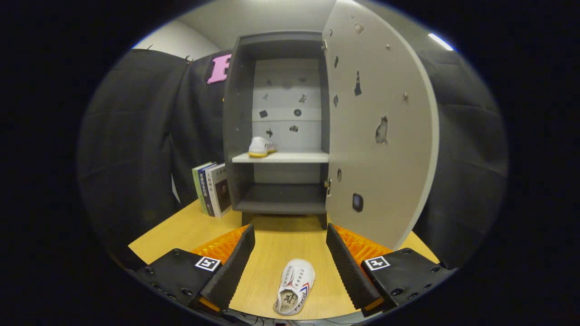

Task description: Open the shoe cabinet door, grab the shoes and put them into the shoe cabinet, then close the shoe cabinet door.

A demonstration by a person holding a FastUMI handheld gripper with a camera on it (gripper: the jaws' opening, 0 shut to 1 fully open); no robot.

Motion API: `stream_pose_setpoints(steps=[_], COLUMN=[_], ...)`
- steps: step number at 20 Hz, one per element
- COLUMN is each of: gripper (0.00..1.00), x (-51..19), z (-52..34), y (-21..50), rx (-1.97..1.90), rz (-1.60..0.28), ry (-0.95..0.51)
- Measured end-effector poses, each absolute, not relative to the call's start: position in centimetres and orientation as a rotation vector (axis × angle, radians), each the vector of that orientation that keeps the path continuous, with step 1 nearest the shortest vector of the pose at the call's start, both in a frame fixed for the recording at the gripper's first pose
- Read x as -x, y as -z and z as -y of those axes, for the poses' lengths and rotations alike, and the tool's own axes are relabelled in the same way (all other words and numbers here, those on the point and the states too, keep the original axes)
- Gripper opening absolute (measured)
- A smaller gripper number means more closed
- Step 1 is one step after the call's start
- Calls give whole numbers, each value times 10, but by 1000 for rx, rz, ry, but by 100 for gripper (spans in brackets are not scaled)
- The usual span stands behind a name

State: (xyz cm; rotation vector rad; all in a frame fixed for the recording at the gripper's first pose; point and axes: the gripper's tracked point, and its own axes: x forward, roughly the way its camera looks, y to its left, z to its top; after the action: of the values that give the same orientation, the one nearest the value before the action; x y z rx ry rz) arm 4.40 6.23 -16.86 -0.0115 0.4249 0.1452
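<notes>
The shoe cabinet point(276, 122) is seen standing on a smooth wooden table point(181, 231), beyond the fingers. It is tall, boxy and dark grey, and its flat pale door point(376, 136) is swung wide open to the right. One white shoe with a yellow sole point(261, 147) is set on the pale middle shelf point(294, 157). A second white shoe point(294, 286) is laid on the table between the ridged fingers of the gripper point(290, 253), which are spread wide and touch nothing. A few upright books point(212, 189) are leaned beside the cabinet's left wall.
</notes>
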Motion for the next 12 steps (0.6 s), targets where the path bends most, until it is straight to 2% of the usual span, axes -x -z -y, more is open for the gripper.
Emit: stream_pose_setpoints(steps=[7,10,12], gripper=[99,96,89], x=[-26,-19,-13], z=[-83,-84,-81], y=[278,320,346], rx=[27,16,21], rz=[-677,-797,-885], ry=[-185,-184,-170])
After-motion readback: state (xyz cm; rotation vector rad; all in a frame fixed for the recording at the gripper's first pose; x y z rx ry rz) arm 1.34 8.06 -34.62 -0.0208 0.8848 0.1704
